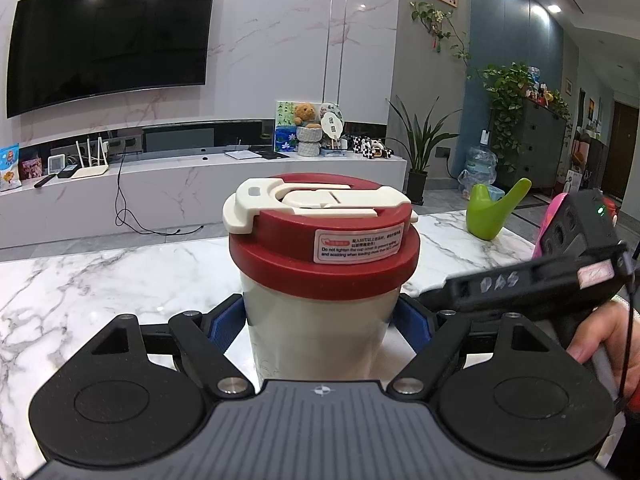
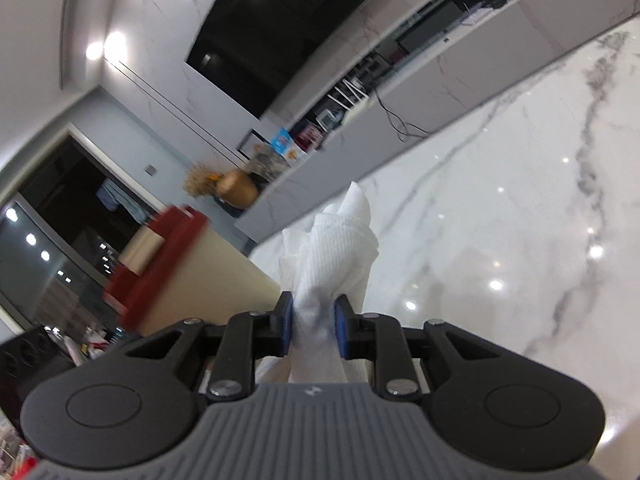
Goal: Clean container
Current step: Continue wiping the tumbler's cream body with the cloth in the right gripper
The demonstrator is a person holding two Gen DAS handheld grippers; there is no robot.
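The cup (image 1: 320,280) stands upright on the marble tabletop (image 1: 100,288), cream body under a red lid (image 1: 324,248) with a white flip latch (image 1: 316,200) lying closed across the top; a warning label faces the left wrist camera. The left hand-held gripper (image 1: 320,326) clamps the cup body, a blue pad (image 1: 228,326) pressed to each side below the lid.

The right hand-held gripper (image 2: 314,328) is closed on a bunched white paper towel (image 2: 332,248), which sticks out forward past the pads; in its own view the cup (image 2: 192,276) lies just left of the towel, blurred, and whether the two touch cannot be told. In the left view the right gripper's body (image 1: 560,272) sits close to the cup's right side, held by a hand (image 1: 604,340).

Around: a green watering can (image 1: 496,212) stands on the far right of the tabletop, well apart from the cup; a pink object (image 1: 550,220) shows behind the right gripper, mostly hidden. Beyond the tabletop runs a low TV console (image 1: 200,184) carrying a router (image 1: 90,160), a teddy bear (image 1: 306,114) and small items; a dark TV (image 1: 108,36) hangs on the wall above; potted plants (image 1: 420,140) stand to the right.
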